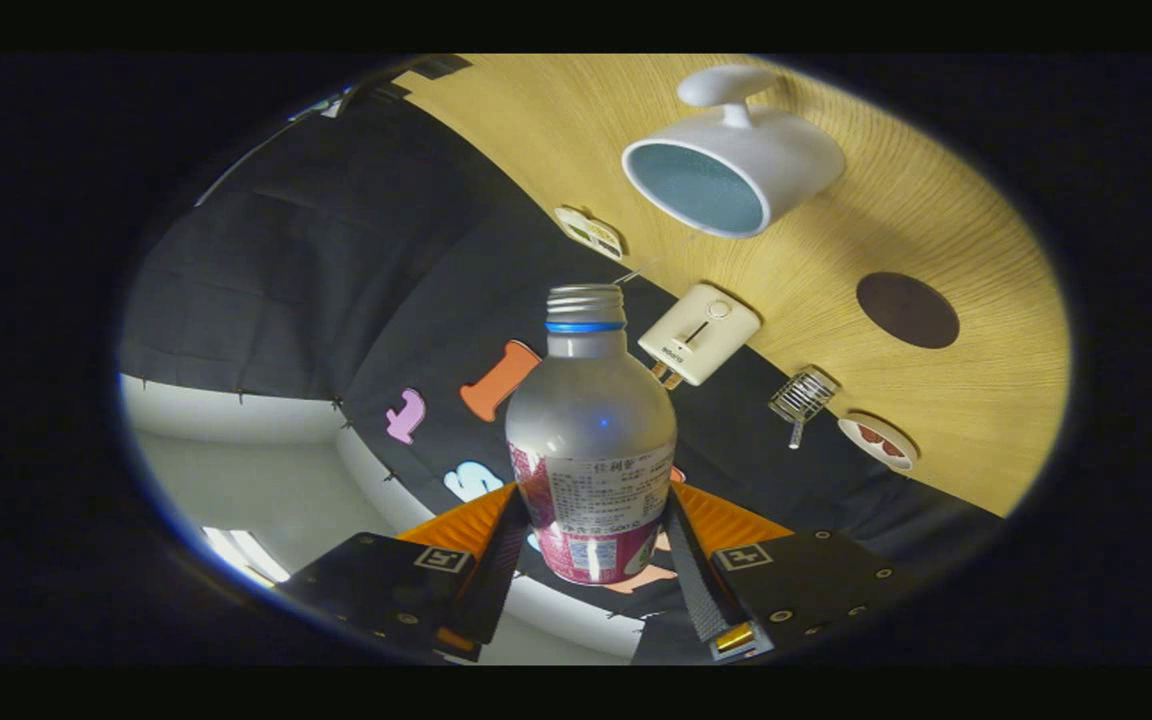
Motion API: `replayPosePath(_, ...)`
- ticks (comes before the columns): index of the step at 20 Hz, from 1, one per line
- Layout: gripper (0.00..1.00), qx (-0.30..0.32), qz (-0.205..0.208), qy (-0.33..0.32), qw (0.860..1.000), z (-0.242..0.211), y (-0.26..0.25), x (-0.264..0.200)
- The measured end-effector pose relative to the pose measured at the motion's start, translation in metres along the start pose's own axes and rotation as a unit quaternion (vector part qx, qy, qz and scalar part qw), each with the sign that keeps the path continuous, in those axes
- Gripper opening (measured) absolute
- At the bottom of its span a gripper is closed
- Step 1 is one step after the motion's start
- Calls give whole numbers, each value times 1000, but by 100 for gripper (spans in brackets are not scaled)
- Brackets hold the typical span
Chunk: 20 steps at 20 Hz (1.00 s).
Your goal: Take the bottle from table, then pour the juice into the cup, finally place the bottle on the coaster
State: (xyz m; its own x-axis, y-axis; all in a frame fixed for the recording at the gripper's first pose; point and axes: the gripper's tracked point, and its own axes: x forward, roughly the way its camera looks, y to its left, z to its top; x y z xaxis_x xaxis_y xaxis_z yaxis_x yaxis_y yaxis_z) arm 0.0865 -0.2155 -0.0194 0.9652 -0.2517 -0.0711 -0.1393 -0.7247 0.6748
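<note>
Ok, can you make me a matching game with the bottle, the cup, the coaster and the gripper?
Things:
1. bottle
2. cup
3. coaster
4. gripper

Descriptions:
A. dark round disc lying bare on the wooden table
B. white outside, blue inside, nothing in it, handle on its side
C. jaws pressed on both sides of the labelled body
D. silver, blue ring under its threaded neck, held off the table

Pairs: 1-D, 2-B, 3-A, 4-C
</note>
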Motion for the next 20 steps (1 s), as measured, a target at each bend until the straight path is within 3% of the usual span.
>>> replayPosePath(11,73,-27,-7,-16,999,20,-23,-2)
replayPosePath(16,73,-172,-38,2,984,14,-38,-9)
replayPosePath(20,73,-307,-59,26,950,4,-46,-11)
